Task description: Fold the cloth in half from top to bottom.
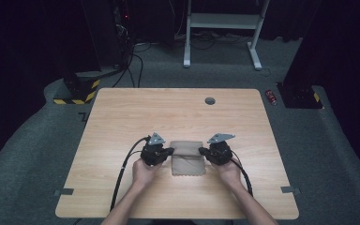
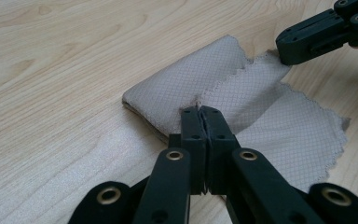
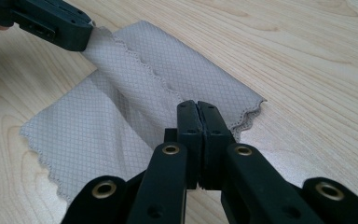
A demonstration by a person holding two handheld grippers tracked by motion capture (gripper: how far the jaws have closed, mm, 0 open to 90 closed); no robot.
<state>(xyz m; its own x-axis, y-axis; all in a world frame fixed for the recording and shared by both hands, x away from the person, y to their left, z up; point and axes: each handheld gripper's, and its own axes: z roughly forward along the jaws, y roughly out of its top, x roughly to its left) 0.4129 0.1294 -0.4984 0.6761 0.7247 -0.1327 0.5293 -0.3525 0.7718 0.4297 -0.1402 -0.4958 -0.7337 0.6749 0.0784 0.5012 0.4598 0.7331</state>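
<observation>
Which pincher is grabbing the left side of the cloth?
The left gripper, by the person's left hand, is shut on the cloth's left edge; the right gripper pinches the opposite edge.

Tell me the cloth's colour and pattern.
Beige-grey cloth with a fine diamond grid and scalloped edges; clearest in the right gripper view.

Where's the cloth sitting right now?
In the high view, the beige cloth lies partly folded near the table's near-centre, pinched on its sides between the left gripper and right gripper.
</observation>
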